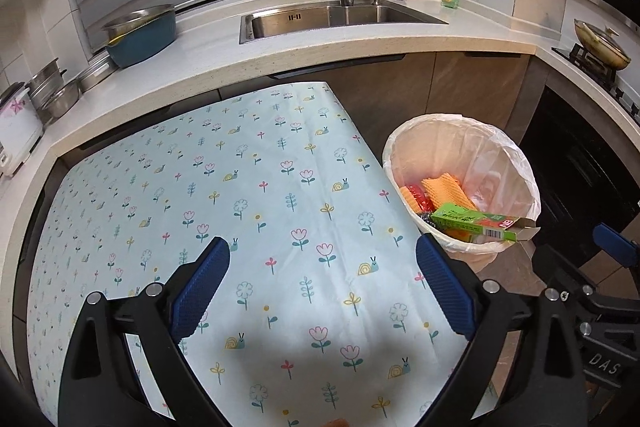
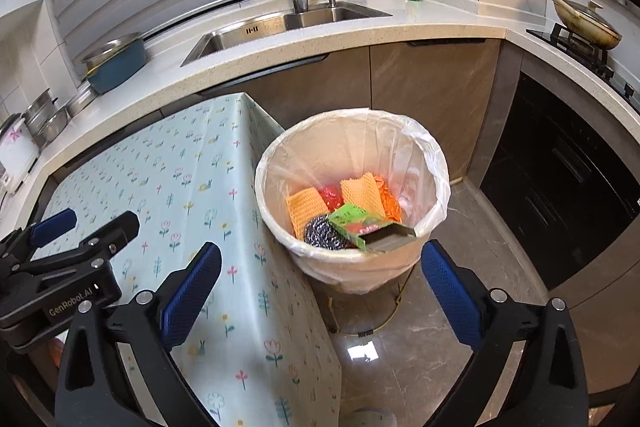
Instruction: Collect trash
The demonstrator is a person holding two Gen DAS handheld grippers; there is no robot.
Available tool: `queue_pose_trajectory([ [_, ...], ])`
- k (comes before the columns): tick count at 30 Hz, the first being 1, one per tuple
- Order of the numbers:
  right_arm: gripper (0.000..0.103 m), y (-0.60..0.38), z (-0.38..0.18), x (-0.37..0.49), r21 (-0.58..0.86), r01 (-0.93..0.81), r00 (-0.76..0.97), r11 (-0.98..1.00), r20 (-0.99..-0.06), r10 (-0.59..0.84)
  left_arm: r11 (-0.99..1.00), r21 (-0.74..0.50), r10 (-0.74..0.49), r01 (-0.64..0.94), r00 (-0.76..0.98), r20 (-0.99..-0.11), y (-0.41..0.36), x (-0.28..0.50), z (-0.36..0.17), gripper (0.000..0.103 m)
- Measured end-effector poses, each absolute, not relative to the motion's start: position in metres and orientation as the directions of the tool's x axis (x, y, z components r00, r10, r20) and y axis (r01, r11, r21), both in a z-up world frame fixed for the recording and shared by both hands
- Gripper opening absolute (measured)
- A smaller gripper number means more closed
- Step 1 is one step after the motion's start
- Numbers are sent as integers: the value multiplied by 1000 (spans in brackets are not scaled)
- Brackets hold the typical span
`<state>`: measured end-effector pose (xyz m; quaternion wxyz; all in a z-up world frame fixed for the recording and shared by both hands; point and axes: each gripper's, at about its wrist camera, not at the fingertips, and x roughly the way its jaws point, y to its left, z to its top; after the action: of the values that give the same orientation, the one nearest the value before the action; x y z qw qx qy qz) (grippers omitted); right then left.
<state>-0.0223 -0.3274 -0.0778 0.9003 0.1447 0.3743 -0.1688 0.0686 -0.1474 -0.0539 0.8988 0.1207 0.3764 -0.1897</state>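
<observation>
Floral tablecloth [image 1: 280, 195] over table [image 2: 248, 211]

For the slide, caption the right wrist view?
Open right claw hovers over lined bin holding green box, steel scourer and orange foam nets.

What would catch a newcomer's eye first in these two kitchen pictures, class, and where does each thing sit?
First comes the lined trash bin on the floor beside the table, with orange foam nets, a steel scourer and a green box leaning on its rim. Next is the flowered tablecloth, with nothing lying on the part in view. Both the left gripper and the right gripper stand open and hold nothing.
</observation>
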Motion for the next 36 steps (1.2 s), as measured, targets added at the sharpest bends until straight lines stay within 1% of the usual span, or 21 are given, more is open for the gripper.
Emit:
queue_pose_trajectory([
  [11,96,-322,-80,-47,89,411,658,907,-718,-227,906,89,-230,414,657,-718,-147,46,-59,90],
  [23,96,-317,-76,-60,90,407,669,909,-707,-229,914,47,-250,402,652,-716,-143,30,-57,90],
  [36,96,-311,-77,-65,86,398,674,913,-703,-228,917,61,-234,394,655,-719,-141,24,-61,90],
])
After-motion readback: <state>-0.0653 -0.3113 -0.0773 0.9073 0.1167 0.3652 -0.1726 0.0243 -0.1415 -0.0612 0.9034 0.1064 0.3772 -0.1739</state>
